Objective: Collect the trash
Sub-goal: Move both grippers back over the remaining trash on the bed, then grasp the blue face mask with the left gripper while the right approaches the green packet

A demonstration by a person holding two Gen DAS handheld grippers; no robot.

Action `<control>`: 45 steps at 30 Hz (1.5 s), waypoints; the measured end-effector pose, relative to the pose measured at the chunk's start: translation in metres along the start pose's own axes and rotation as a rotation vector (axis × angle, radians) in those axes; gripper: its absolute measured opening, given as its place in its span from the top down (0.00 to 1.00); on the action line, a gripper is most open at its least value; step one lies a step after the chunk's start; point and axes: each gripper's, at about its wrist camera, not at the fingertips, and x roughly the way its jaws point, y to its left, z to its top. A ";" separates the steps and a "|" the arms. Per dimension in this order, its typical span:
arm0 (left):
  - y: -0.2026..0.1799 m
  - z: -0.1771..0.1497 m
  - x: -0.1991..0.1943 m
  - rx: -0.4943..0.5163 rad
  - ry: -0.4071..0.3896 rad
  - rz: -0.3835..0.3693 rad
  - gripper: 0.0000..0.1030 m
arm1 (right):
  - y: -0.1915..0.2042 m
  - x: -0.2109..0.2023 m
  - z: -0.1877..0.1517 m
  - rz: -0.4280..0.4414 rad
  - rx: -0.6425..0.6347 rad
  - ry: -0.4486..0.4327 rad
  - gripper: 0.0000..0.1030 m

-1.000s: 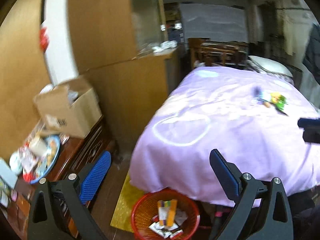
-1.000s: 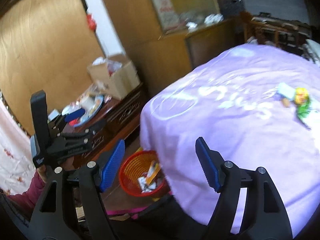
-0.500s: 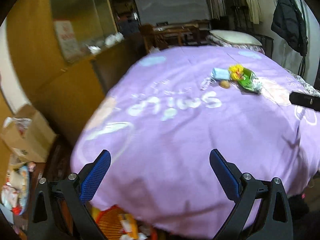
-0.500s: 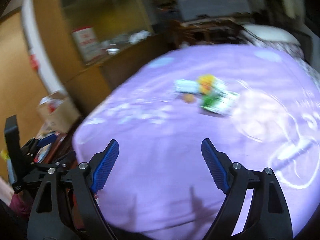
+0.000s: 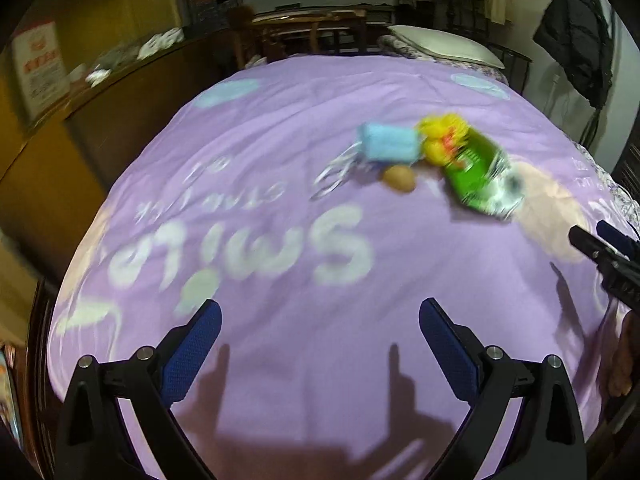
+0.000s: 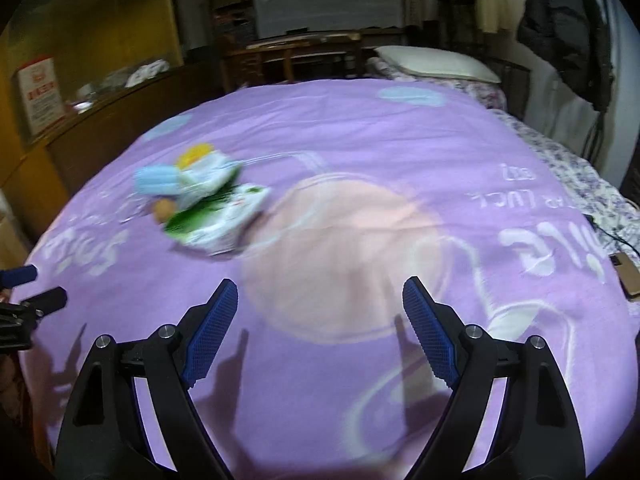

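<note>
A small heap of trash lies on the purple bedspread (image 5: 280,184): a light blue pack (image 5: 390,147), a yellow wrapper (image 5: 442,136), a green and white packet (image 5: 478,172), a small brown round thing (image 5: 399,178) and clear crumpled plastic (image 5: 340,168). My left gripper (image 5: 319,332) is open and empty, well short of the heap. In the right wrist view the same heap, with the green and white packet (image 6: 218,220) and blue pack (image 6: 158,180), lies ahead to the left. My right gripper (image 6: 318,308) is open and empty over the bedspread (image 6: 400,152).
A white pillow (image 6: 436,62) lies at the bed's far end, with wooden furniture (image 6: 296,54) behind it. A wooden cabinet (image 5: 80,120) runs along the left side. A dark coat (image 6: 568,28) hangs at the right. A flat brown object (image 6: 628,274) rests near the bed's right edge.
Both views swung from the red basket and the cardboard box by the bed up onto the bedspread. The trash heap has come closer in both views. Both grippers stay open and empty.
</note>
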 end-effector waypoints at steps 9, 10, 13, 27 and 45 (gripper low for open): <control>-0.025 0.073 0.032 0.021 -0.065 0.043 0.06 | -0.039 0.024 -0.001 0.116 0.179 0.076 0.18; -0.028 0.084 0.037 0.017 -0.074 0.044 0.06 | -0.038 0.025 -0.001 0.115 0.175 0.078 0.18; -0.031 0.112 0.050 0.000 -0.085 0.035 0.06 | -0.029 0.029 0.001 0.098 0.143 0.092 0.15; -0.003 0.128 0.108 -0.071 0.042 0.040 0.05 | -0.029 0.028 0.000 0.108 0.149 0.099 0.14; -0.021 0.102 0.065 0.094 -0.075 -0.004 0.06 | -0.030 0.027 0.002 0.110 0.150 0.099 0.14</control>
